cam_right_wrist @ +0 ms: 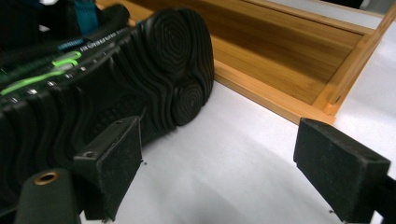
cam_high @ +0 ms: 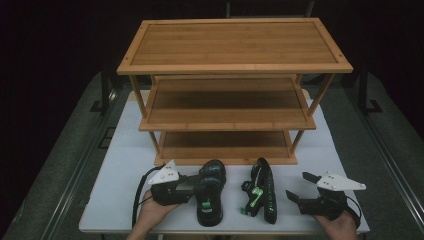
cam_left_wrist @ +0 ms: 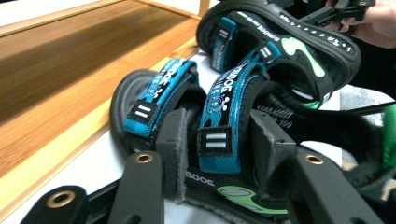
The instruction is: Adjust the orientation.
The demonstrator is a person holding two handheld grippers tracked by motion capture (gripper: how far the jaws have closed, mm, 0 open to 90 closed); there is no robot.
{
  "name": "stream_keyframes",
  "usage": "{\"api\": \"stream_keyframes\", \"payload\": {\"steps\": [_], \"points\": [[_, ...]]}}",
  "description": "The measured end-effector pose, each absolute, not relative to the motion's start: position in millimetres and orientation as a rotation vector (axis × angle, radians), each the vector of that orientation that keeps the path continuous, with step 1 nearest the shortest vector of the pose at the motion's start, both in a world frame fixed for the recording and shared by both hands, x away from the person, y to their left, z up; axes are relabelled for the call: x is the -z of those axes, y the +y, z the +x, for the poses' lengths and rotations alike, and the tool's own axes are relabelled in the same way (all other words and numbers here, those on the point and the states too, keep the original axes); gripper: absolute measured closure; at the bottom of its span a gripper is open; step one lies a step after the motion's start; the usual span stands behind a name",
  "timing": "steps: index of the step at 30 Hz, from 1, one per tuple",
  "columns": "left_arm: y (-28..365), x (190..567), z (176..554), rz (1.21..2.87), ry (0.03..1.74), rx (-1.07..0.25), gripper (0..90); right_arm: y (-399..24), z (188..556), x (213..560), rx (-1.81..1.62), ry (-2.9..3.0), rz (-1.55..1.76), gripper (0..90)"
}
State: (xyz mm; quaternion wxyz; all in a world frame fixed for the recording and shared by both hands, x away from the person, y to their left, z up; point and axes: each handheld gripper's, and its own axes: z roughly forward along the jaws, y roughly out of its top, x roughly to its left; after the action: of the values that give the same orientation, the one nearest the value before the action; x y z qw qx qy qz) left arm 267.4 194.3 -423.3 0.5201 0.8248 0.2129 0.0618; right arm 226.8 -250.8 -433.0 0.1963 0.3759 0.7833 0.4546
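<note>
When lifting the upright sandal [cam_high: 210, 192], grip by its middle teal strap [cam_left_wrist: 219, 116] and raise straight up before moving toward the wooden rack [cam_high: 235, 67].

Seen from above: two black sandals with teal and green trim, side by side on the white table [cam_high: 120, 185], just in front of the three-tier rack. Left claw [cam_high: 192, 185] reaching in from the left to the upright sandal, jaws narrowed to either side of the middle strap. Firm pinch or mere bracketing: cannot tell from the left gripper view. Close fully on the strap before lifting, low near the footbed, to stop the sole from swinging.

Right claw [cam_high: 298, 185] held wide, holding nothing, just beside the other sandal [cam_high: 262, 192]. That sandal on its edge, ribbed sole [cam_right_wrist: 116, 79] facing the right claw, one pad [cam_right_wrist: 116, 158] near the sole and the other well apart over bare table.

Likely aim, judging by the layout: both sandals onto the bottom shelf [cam_high: 225, 145]. Approach the tipped sandal across its edge, pinch sole and straps together, and keep clear of the shelf's raised front lip. Watch for a bump between the two sandals, near each other at the toes.
</note>
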Motion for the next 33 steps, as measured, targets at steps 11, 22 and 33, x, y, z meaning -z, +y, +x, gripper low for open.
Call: {"api": "stream_keyframes", "payload": {"steps": [11, 22, 33], "points": [[182.7, 424.0, 264.0, 1.971, 0.502, -0.134, 41.3, -243.9, 224.1, 421.8, -1.407, 2.147, 1.025, 14.7], [179.1, 425.3, 263.3, 1.972, 0.508, -0.136, 31.1, -220.3, 220.4, 408.8, -1.523, 2.151, 0.935, 22.3], [180.3, 425.3, 263.2, 1.964, 0.520, -0.137, 28.3, -198.2, 221.0, 404.1, -1.546, 2.192, 0.825, 50.0]]}}
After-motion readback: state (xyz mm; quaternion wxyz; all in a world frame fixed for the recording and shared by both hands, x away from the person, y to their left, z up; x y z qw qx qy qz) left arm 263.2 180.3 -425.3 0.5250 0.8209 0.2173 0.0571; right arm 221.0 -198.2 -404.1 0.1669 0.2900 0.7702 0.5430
